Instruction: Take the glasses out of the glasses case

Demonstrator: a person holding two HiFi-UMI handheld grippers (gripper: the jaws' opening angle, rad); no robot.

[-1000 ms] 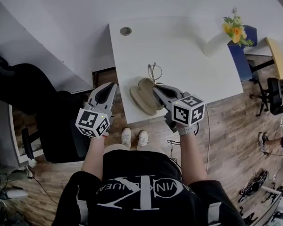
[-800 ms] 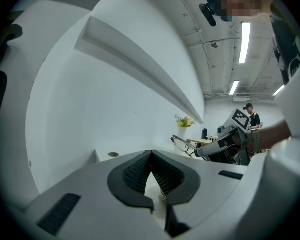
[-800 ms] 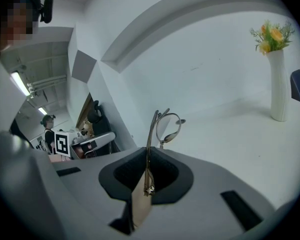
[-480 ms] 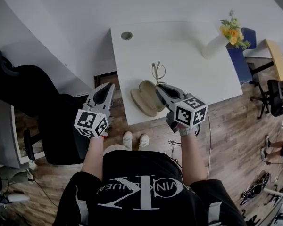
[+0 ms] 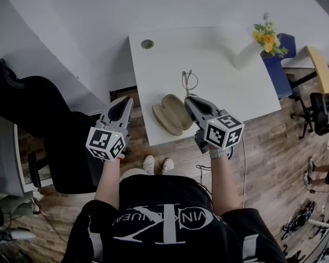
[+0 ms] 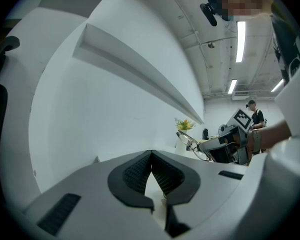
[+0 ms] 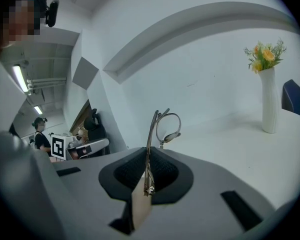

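Right gripper (image 7: 148,159) pinches the glasses (image 7: 168,127) by one thin arm, apparently held clear just beyond the open glasses case (image 5: 172,114); light, springy, fragile, so grip near the hinge

Left gripper (image 5: 128,99): jaws together, nothing between them, pointing level.
Right gripper (image 5: 188,99): jaws clamped on the glasses (image 5: 189,82) by one temple, tipped slightly down.
Left forearm (image 5: 108,177), right forearm (image 5: 221,174): bare, stretched forward.

Our black T-shirt (image 5: 164,215) with white lettering at six o'clock, white shoes (image 5: 157,163), grey left gripper (image 5: 127,99) and right gripper (image 5: 187,98) with square black-and-white markers.
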